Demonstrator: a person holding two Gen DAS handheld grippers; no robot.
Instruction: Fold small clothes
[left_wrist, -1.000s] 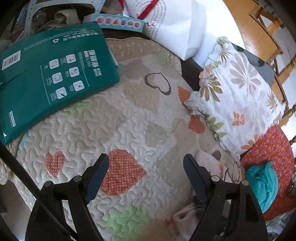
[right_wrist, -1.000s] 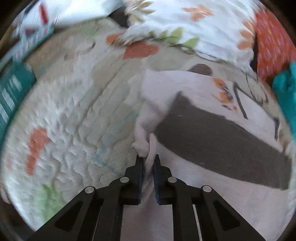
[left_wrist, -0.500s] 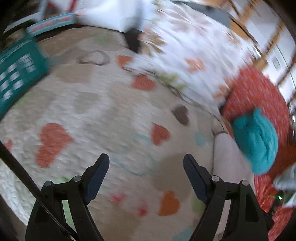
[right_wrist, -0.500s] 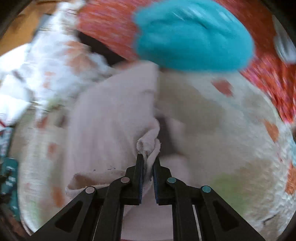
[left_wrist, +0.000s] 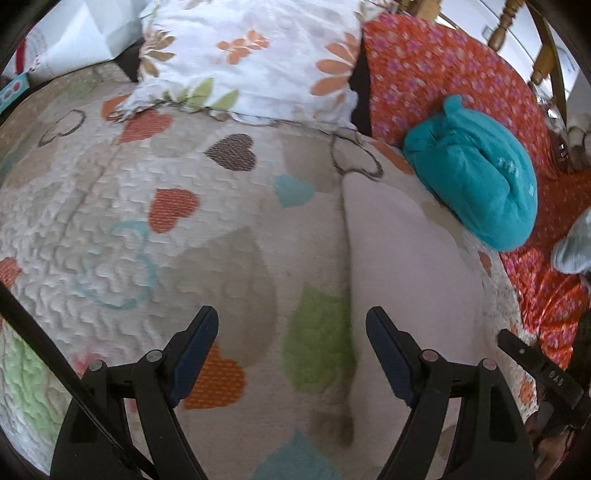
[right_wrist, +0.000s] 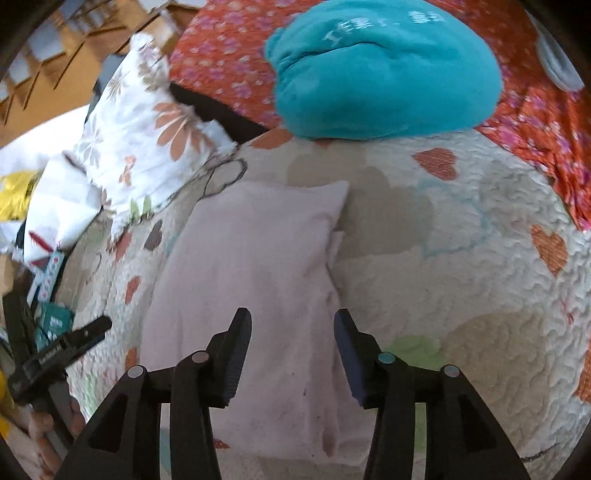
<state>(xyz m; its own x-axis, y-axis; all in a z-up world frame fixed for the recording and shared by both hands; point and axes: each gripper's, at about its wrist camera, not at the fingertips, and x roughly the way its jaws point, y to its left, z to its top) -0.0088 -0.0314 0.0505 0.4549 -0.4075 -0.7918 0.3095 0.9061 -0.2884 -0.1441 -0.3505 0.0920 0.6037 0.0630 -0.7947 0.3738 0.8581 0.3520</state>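
Note:
A pale pink garment (right_wrist: 255, 280) lies folded flat on the heart-patterned quilt (right_wrist: 461, 288). In the left wrist view the garment (left_wrist: 406, 266) lies at the right. My right gripper (right_wrist: 291, 328) is open and empty, just above the garment's near right edge. My left gripper (left_wrist: 291, 325) is open and empty over the quilt (left_wrist: 110, 229), its right finger over the garment's left edge. The left gripper also shows at the left edge of the right wrist view (right_wrist: 66, 350).
A teal cloth bundle (right_wrist: 384, 70) lies on an orange floral fabric (right_wrist: 221, 55) beyond the garment. A white floral pillow (left_wrist: 251, 51) lies at the back. A teal box (right_wrist: 51, 325) and white bags (left_wrist: 74, 37) stand at the far left.
My right gripper has opened and let go of the pink garment, which now lies folded flat. Both grippers have swung to the right, towards the teal bundle.

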